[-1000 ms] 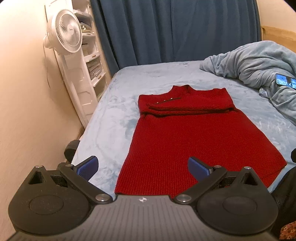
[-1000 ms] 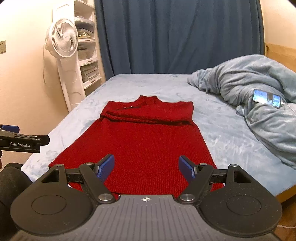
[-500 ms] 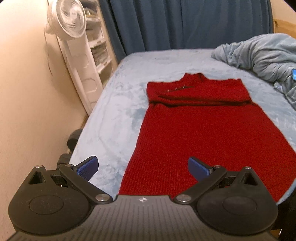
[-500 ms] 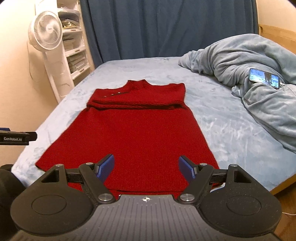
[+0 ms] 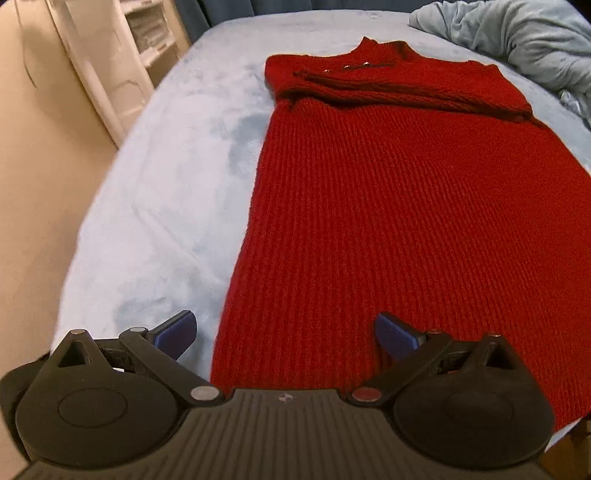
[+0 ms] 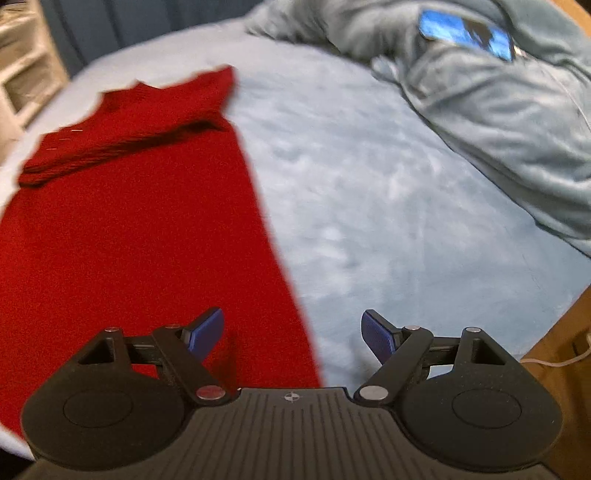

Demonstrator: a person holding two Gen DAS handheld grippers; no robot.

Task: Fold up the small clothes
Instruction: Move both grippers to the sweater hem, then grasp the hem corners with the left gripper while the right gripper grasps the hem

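**Grippers over hem of red knit garment, both unloaded**

Shelving (image 5: 122, 70) stands white at upper left of the left wrist view, beside the pale blue bed (image 5: 177, 155). Red knit garment (image 5: 406, 221) lies flat, filling centre and right, its top part folded across near the upper edge. Left gripper (image 5: 286, 332), bottom centre, has jaws wide, straddling the garment's left edge near the hem; pads touch nothing.

Right wrist view, blurred: garment (image 6: 129, 240) occupies the left half, bare bed (image 6: 388, 184) the centre. Right gripper (image 6: 293, 332) jaws are opening, straddling the garment's right edge, nothing gripped. Rumpled blanket (image 6: 498, 110) with 1 lit phone (image 6: 465, 33) sits upper right.
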